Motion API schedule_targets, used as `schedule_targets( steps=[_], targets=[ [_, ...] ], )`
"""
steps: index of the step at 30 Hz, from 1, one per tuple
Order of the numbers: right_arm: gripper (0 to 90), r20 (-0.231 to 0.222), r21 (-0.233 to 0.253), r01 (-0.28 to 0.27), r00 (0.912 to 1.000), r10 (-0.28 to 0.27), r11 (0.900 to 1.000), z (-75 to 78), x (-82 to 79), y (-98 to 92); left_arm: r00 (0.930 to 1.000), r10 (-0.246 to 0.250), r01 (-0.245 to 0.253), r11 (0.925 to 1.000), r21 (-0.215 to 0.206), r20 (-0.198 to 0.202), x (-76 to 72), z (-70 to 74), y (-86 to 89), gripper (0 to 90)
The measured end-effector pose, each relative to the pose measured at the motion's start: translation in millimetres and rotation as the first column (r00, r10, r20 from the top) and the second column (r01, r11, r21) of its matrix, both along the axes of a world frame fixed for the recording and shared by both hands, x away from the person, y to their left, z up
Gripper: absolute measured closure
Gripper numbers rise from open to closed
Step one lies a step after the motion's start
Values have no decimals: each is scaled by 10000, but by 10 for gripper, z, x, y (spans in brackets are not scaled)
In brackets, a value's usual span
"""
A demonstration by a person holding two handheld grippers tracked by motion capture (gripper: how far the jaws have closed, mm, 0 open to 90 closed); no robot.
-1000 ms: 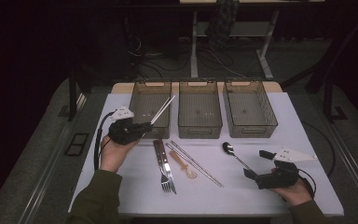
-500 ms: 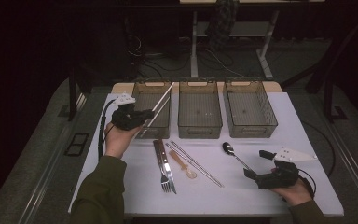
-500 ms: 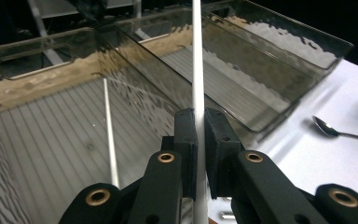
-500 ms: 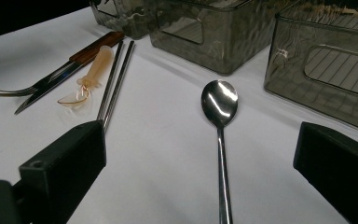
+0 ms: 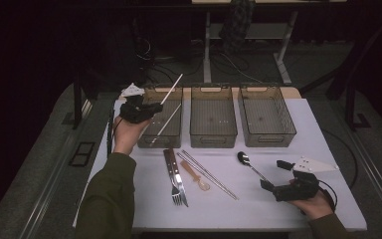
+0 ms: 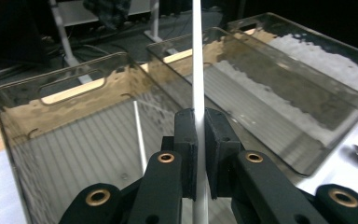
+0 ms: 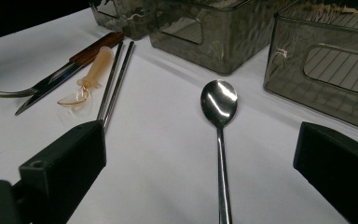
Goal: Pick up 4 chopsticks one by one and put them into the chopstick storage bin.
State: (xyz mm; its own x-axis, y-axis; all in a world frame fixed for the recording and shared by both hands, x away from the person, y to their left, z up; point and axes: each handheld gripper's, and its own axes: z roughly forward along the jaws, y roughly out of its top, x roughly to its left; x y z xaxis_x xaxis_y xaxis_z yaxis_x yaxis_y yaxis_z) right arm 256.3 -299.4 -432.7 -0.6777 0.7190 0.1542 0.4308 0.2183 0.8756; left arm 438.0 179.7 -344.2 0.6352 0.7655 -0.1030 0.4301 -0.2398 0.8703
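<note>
I have the left gripper point(image 5: 151, 107) raised over the leftmost bin point(image 5: 163, 130), its jaws clenched on a white chopstick point(image 6: 197, 70) that points up and away. A second white chopstick point(image 5: 165, 124) lies slanted inside that bin. My right gripper point(image 5: 273, 175) rests low on the desk point(image 5: 328, 199) with jaws released, straddling the handle of the metal spoon point(image 7: 219, 105); whether they touch it, I cannot quite tell.
</note>
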Motion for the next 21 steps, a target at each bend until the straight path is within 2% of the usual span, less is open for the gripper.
schedule_targets(
  steps=[6, 10, 13, 16, 21],
  targets=[
    [20, 8, 82, 29, 10000, -29, 10000, 5, -10, -8, 9994, 336, -336, 9994, -95, -14, 165, -51, 39, 834],
    [20, 13, 139, 46, 10000, -46, 9999, 7, -18, -20, 9988, 465, -464, 9989, -68, 160, 238, -66, 20, 834],
    [20, 39, 187, 46, 10000, -46, 9998, 8, -15, -24, 9979, 582, -575, 9981, -242, 287, 279, -107, 14, 834],
    [19, 37, 215, 43, 10000, -44, 9998, 9, -16, -24, 9975, 662, -662, 9978, 16, 262, 310, -154, 1, 834],
    [20, 41, 208, 38, 10000, -39, 9998, 8, -13, -27, 9973, 738, -736, 9959, 533, -6, 345, -244, -15, 833]
  ],
)
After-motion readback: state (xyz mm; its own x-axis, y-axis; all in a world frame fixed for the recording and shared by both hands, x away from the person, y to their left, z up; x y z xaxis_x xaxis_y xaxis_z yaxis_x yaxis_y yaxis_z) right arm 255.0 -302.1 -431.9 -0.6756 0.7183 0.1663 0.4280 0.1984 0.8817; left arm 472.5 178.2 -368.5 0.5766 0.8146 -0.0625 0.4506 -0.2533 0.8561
